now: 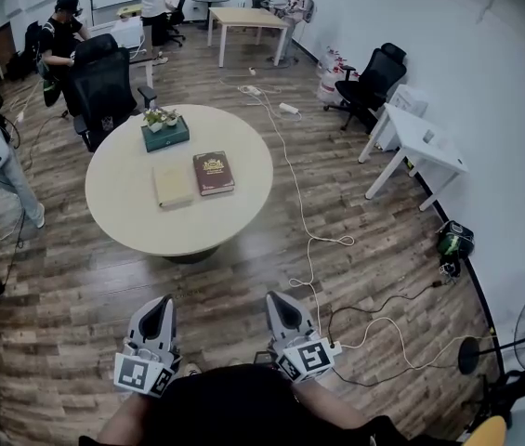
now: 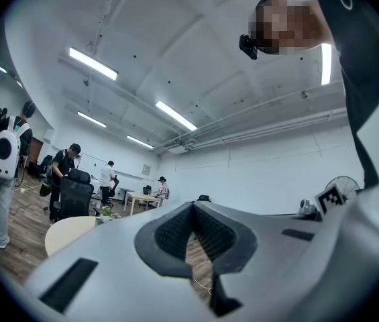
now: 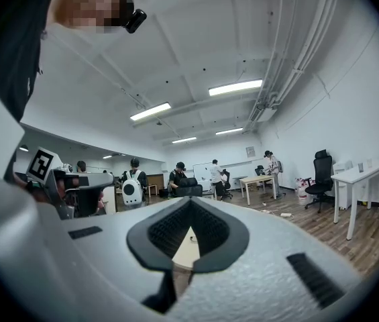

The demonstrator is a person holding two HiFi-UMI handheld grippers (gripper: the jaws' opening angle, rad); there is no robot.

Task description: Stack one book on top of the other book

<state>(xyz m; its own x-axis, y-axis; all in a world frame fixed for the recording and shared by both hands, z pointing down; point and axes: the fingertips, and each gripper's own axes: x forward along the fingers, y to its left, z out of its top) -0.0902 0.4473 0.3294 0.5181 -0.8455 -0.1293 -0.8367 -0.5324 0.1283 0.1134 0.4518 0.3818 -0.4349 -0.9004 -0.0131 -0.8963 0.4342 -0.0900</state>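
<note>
Round table (image 1: 123, 214) bears a cream book (image 1: 173, 184) just beside a maroon book (image 1: 214, 173), while left gripper (image 1: 158, 312) and right gripper (image 1: 283, 309) hover short of it, fingers closed, empty.

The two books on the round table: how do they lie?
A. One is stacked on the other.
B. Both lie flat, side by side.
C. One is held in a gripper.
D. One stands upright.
B: the tan book and the dark red book lie flat next to each other on the round table, neither on top.
</note>
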